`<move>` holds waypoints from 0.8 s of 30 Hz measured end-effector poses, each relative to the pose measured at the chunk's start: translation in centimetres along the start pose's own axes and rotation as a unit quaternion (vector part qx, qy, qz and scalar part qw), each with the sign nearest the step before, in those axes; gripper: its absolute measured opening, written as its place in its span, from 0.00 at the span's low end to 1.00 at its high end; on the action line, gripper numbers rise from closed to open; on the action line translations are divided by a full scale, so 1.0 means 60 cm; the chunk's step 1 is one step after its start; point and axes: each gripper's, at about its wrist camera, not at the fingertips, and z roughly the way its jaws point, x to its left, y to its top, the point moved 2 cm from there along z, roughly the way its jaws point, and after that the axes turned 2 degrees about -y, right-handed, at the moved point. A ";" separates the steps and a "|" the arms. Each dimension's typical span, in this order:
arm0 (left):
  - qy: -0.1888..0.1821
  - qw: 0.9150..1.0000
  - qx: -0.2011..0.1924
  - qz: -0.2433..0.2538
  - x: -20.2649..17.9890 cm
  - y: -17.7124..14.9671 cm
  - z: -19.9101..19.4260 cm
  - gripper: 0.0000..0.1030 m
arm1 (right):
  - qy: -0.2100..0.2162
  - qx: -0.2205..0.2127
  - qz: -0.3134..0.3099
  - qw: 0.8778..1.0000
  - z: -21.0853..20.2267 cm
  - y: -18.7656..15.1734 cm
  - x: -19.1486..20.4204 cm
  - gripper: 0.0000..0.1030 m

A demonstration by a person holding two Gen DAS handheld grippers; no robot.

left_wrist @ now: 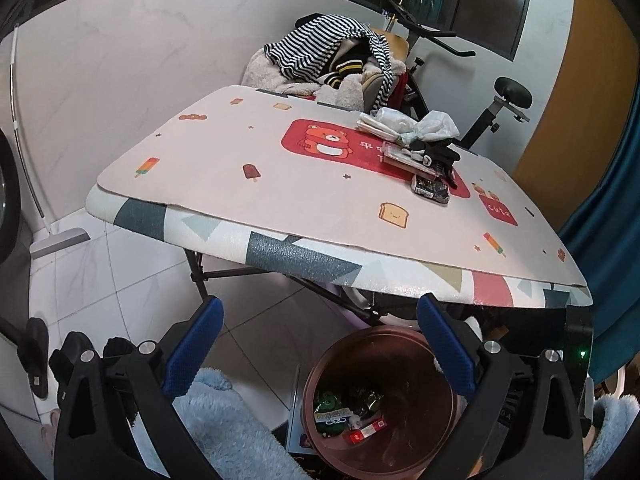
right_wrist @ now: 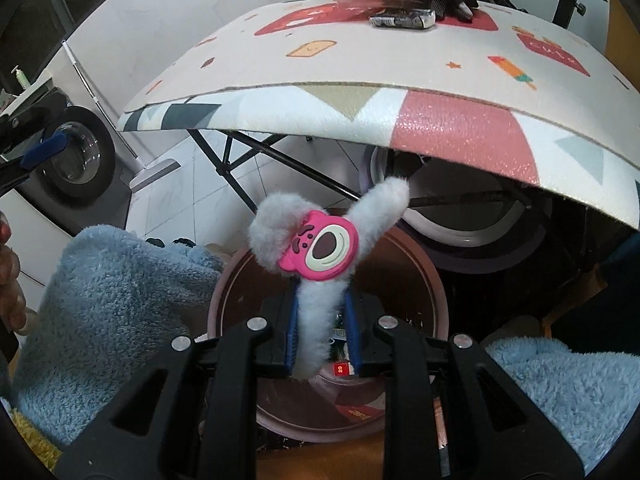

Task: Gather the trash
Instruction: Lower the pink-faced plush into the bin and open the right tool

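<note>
While one copper bin (right_wrist: 434, 280) sits below, right hand-held gripper (right_wrist: 322, 336) pinching one fluffy clip (right_wrist: 320, 248), left hand-held gripper (left_wrist: 320, 344) wide, empty.

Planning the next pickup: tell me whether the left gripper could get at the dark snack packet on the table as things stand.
Probably yes. The left gripper is open and empty, and the dark packet lies near the table's front edge, with nothing in front of it.

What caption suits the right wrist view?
Right gripper holds a fluffy pink-bear hair clip above the bin.
</note>
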 end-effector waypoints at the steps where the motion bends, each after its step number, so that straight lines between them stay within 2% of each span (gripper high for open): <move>1: 0.000 1.000 0.000 -0.001 0.001 0.000 0.000 0.92 | -0.001 0.001 0.000 1.000 0.001 -0.001 0.000 0.22; 6: 0.000 1.000 0.002 0.002 0.000 -0.003 0.003 0.92 | -0.004 0.007 0.000 1.000 0.007 -0.001 0.002 0.26; 8: 0.000 1.000 0.004 0.001 -0.001 -0.005 0.005 0.92 | -0.003 0.004 0.003 1.000 0.007 0.001 0.002 0.34; 11: 0.001 1.000 0.006 0.000 -0.001 -0.008 0.007 0.92 | -0.006 -0.011 0.006 1.000 -0.001 0.003 0.001 0.69; 12: 0.001 1.000 0.006 0.000 -0.002 -0.008 0.008 0.92 | -0.004 -0.016 0.008 1.000 -0.003 0.004 0.000 0.73; 14: 0.000 1.000 0.007 0.001 -0.002 -0.010 0.008 0.92 | -0.002 -0.022 0.012 1.000 -0.007 0.005 -0.003 0.89; 17: 0.000 1.000 0.006 0.000 -0.002 -0.008 0.009 0.92 | -0.007 -0.033 0.018 0.999 -0.012 0.008 -0.007 0.94; 20: -0.004 1.000 0.005 0.003 -0.007 0.000 0.012 0.92 | -0.029 -0.043 0.023 0.998 -0.016 0.012 -0.013 0.94; 24: -0.009 1.000 0.004 0.012 -0.014 0.017 0.020 0.92 | -0.034 -0.052 0.037 0.997 -0.027 0.026 -0.025 0.94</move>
